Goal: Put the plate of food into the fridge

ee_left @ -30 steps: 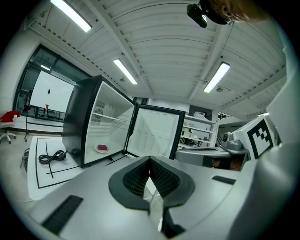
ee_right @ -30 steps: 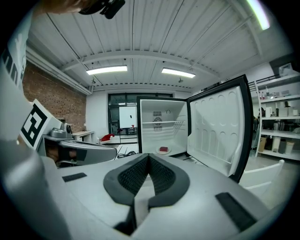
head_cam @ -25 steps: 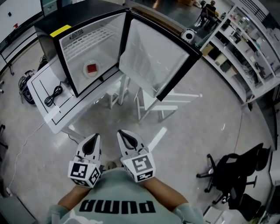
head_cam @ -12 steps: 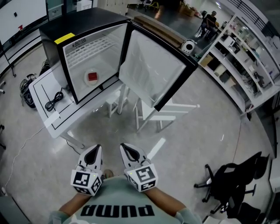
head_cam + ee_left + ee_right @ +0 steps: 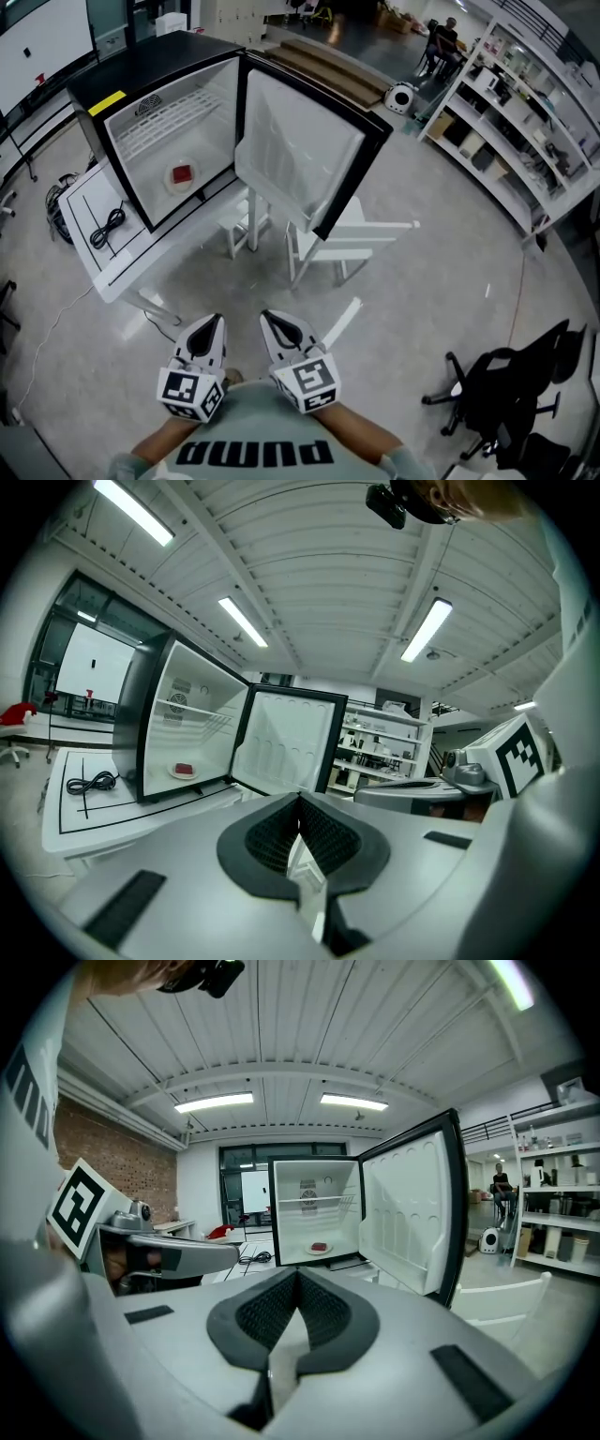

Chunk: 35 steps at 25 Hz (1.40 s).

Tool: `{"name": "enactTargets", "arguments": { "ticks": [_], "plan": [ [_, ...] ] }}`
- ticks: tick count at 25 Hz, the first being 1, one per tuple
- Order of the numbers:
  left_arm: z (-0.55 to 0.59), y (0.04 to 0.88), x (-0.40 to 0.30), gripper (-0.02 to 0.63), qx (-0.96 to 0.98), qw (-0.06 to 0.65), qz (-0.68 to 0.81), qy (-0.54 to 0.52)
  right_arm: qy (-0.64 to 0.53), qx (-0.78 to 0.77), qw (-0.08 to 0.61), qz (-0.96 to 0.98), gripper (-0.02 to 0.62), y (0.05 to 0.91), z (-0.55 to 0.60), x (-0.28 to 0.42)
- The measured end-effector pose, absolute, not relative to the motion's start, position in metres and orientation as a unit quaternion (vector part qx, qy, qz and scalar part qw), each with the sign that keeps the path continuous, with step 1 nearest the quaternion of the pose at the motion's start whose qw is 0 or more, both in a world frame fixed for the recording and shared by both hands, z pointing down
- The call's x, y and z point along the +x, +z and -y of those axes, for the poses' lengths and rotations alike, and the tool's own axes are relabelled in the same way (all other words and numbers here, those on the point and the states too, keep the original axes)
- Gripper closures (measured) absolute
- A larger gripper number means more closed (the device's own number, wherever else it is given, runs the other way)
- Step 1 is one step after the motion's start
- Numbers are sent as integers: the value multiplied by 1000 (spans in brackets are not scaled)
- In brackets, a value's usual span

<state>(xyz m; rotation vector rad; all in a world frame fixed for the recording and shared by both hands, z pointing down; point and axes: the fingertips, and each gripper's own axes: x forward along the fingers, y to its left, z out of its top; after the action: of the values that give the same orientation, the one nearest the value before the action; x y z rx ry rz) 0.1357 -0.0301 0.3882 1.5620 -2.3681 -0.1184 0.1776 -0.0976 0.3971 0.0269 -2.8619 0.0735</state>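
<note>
The grey polished floor (image 5: 427, 281) fills most of the head view. At the right edge runs a long white shelving rack (image 5: 525, 112), and a black office chair (image 5: 511, 384) stands at the lower right.

In the upper left a white desk (image 5: 131, 258) carries a small black fridge (image 5: 141, 70) with a white inside. Its door (image 5: 300, 150) is swung wide open toward the frame's middle. A white chair (image 5: 333, 242) stands on the floor just below the open door.

Low in the middle of the frame, close to the person's grey shirt (image 5: 253, 452), the two claws are held side by side, well apart from the fridge and pointing toward it. The left claw (image 5: 214, 322) is closed: in its own view (image 5: 300, 799) the ribbed black pads meet at the tips and there is nothing between them. The right claw (image 5: 267, 317) is closed in the same way, its pads (image 5: 298, 1274) meeting at the tips with nothing between them. Neither claw touches anything.

The plate of food (image 5: 183, 176) sits on the fridge's white floor, toward the left of the compartment, below the wire shelf (image 5: 173, 108). It is a small pale plate bearing a red block (image 5: 181, 173); both gripper views show it there too (image 5: 185, 772) (image 5: 320, 1249).

A coiled black cable (image 5: 106, 227) lies on the desk to the left of the fridge.
</note>
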Motion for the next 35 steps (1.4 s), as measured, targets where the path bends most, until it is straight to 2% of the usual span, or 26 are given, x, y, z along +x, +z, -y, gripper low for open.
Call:
{"name": "enactTargets", "arguments": {
  "ticks": [21, 35],
  "plan": [
    [57, 397, 181, 601, 519, 163, 839, -23, 25, -33, 143, 989, 592, 410, 121, 218],
    [53, 394, 177, 601, 521, 153, 839, -17, 24, -30, 122, 992, 592, 400, 118, 212]
  ]
}}
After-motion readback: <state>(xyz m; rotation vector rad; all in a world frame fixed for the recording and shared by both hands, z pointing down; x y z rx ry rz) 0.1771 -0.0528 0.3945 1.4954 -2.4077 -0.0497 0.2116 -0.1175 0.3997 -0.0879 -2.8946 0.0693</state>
